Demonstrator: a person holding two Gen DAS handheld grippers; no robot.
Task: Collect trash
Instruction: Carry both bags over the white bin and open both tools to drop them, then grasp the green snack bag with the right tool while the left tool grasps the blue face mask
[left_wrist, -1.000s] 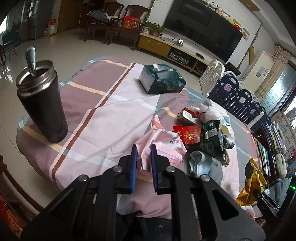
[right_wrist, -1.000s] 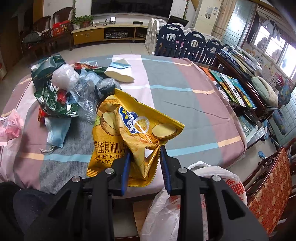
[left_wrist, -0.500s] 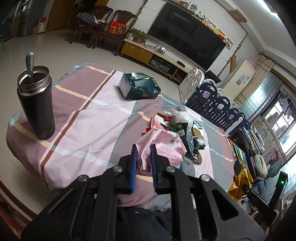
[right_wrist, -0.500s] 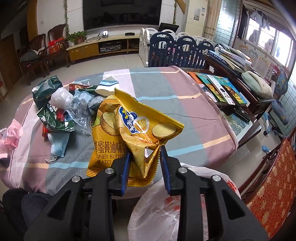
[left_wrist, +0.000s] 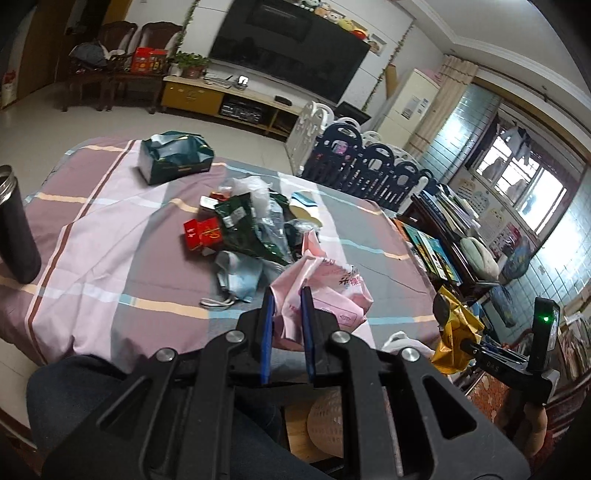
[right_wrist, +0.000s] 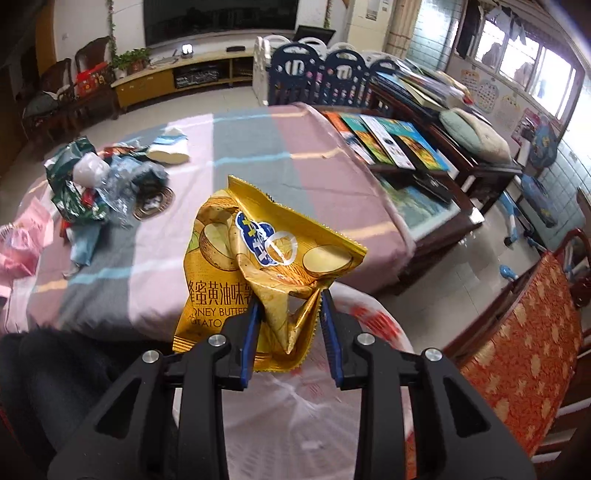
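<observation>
My left gripper (left_wrist: 287, 295) is shut on a crumpled pink plastic wrapper (left_wrist: 332, 291) and holds it above the near edge of the table (left_wrist: 110, 258). My right gripper (right_wrist: 290, 301) is shut on a yellow potato chip bag (right_wrist: 258, 251), held past the table edge over a white plastic bag with red print (right_wrist: 295, 398). The chip bag (left_wrist: 456, 332) and right gripper also show at the right of the left wrist view. A pile of trash (left_wrist: 251, 229) with green wrappers, red boxes and a blue mask lies mid-table; it also shows in the right wrist view (right_wrist: 99, 188).
A dark steel flask (left_wrist: 16, 225) stands at the table's left edge. A green tissue box (left_wrist: 175, 157) sits at the far side. A low table with books (right_wrist: 399, 144) and a red patterned chair (right_wrist: 517, 347) stand to the right.
Both grippers have lifted and pulled back from the table with their loads. The left one swung right, so the flask slid to the frame's edge. The white bag fills more of the right view.
</observation>
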